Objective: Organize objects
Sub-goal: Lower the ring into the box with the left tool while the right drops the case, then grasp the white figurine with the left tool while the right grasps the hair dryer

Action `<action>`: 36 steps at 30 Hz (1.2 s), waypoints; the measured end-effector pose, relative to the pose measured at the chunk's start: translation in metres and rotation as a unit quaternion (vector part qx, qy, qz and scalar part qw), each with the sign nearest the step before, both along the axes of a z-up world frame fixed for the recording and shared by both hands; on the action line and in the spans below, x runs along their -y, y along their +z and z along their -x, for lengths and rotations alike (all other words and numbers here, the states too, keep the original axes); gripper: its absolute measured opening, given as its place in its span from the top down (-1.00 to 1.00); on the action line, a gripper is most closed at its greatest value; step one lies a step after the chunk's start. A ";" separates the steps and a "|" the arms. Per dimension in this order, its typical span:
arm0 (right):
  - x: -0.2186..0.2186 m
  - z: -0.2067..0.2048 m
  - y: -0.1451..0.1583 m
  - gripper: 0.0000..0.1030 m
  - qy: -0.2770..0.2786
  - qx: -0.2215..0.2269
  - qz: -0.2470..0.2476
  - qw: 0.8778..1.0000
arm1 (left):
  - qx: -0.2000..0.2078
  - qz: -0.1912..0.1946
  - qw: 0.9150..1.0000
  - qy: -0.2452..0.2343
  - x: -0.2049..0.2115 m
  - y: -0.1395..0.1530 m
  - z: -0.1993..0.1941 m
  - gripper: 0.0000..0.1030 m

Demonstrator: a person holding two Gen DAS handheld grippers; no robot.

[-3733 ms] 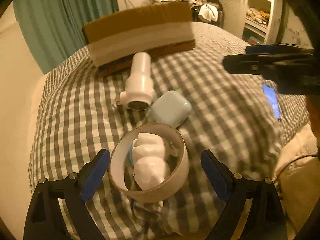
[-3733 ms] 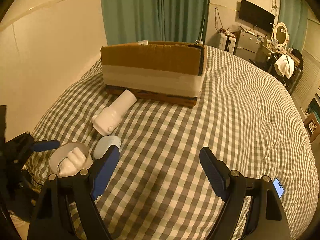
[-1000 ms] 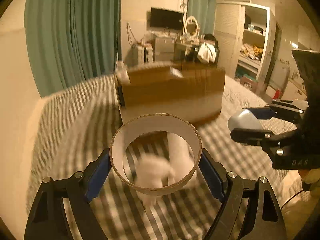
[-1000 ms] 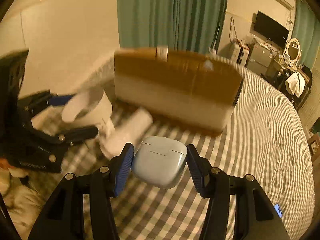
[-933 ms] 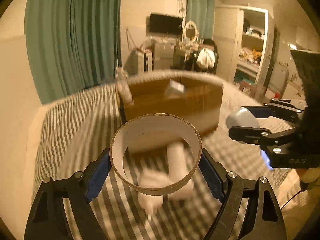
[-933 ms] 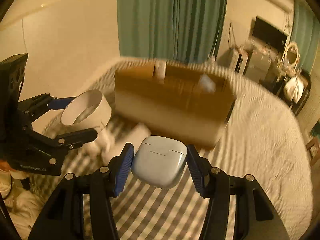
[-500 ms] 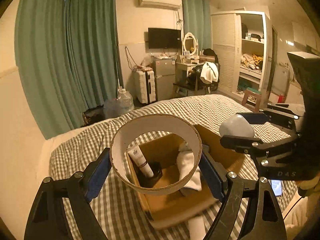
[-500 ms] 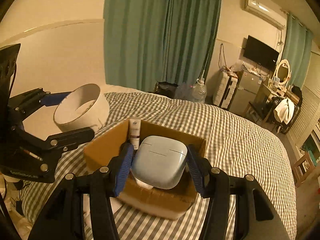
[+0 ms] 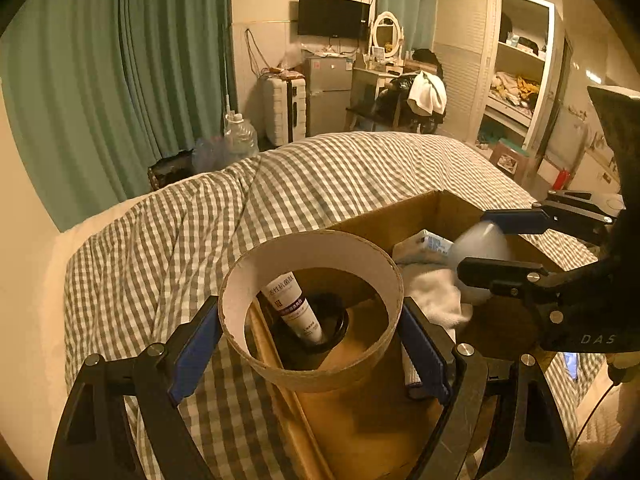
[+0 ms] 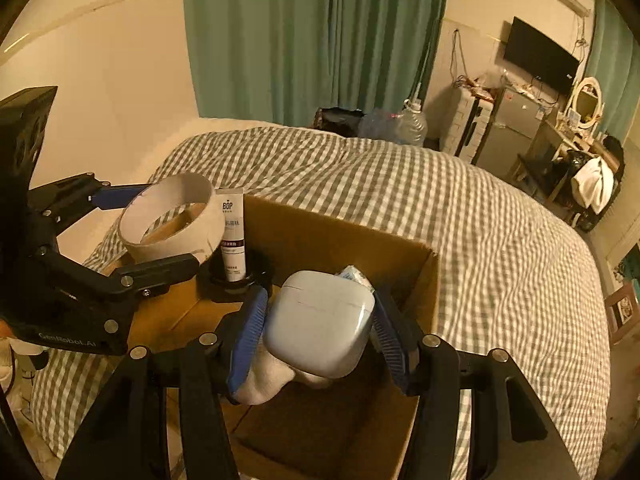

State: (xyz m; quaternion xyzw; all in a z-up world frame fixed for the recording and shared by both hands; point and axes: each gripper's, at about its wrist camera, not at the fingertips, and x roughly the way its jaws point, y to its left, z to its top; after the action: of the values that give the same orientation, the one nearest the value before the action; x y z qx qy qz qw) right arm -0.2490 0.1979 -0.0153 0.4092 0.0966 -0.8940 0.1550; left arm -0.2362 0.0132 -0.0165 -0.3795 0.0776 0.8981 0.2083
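My left gripper [image 9: 310,344] is shut on a wide cardboard tape ring [image 9: 312,356] and holds it over the left end of the open cardboard box [image 9: 400,218]. My right gripper [image 10: 320,330] is shut on a pale blue earbud case [image 10: 320,324] and holds it over the box [image 10: 344,240]. Each gripper shows in the other's view: the ring [image 10: 172,220] at left, the case [image 9: 478,258] at right. Inside the box stand a white tube [image 9: 294,308] in a black holder and a white cloth [image 9: 432,292].
The box sits on a bed with a grey checked cover [image 9: 320,176]. A phone [image 9: 570,362] lies on the bed at the right. A green curtain [image 10: 312,40], a suitcase, a fridge and shelves stand beyond the bed.
Both grippers have risen with their objects from the bed and moved forward over the open box, and now look down into it.
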 end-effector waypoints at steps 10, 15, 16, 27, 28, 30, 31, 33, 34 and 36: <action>-0.003 -0.042 0.035 -0.54 0.010 -0.067 0.026 0.997 | -0.040 0.009 0.999 0.020 0.000 0.028 -0.032 -0.89; -0.008 -0.068 0.048 -0.54 0.002 -0.081 0.018 0.997 | -0.057 0.004 0.997 0.049 0.011 0.047 -0.067 -0.90; -0.007 -0.075 0.050 -0.54 0.000 -0.084 0.016 0.996 | -0.060 0.007 0.997 0.055 0.015 0.048 -0.073 -0.90; -0.002 -0.142 0.029 -0.55 0.003 -0.075 0.014 0.997 | -0.074 0.010 0.989 0.127 0.052 0.026 -0.144 -0.90; -0.002 -0.146 0.025 -0.55 0.001 -0.071 0.015 0.997 | -0.072 0.011 0.989 0.131 0.052 0.020 -0.148 -0.91; 0.000 -0.153 0.013 -0.55 -0.003 -0.065 0.012 0.998 | -0.065 0.014 0.989 0.135 0.054 0.009 -0.157 -0.91; 0.000 -0.157 0.007 -0.55 -0.006 -0.061 0.009 0.998 | -0.063 0.015 0.989 0.135 0.054 0.002 -0.162 -0.91; 0.001 -0.162 -0.005 -0.55 -0.012 -0.051 0.009 0.999 | -0.063 0.021 0.988 0.137 0.052 -0.008 -0.169 -0.91; 0.001 -0.164 -0.010 -0.55 -0.015 -0.045 0.009 0.999 | -0.061 0.027 0.988 0.136 0.050 -0.017 -0.173 -0.91; 0.001 -0.168 -0.024 -0.55 -0.022 -0.034 0.004 0.999 | -0.056 0.031 0.989 0.133 0.047 -0.030 -0.179 -0.91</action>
State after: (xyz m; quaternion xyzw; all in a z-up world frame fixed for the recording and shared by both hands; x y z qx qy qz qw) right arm -0.0806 0.1964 -0.0388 0.3797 0.0893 -0.9111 0.1332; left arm -0.0575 -0.0333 -0.0463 -0.3420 0.0662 0.9347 0.0704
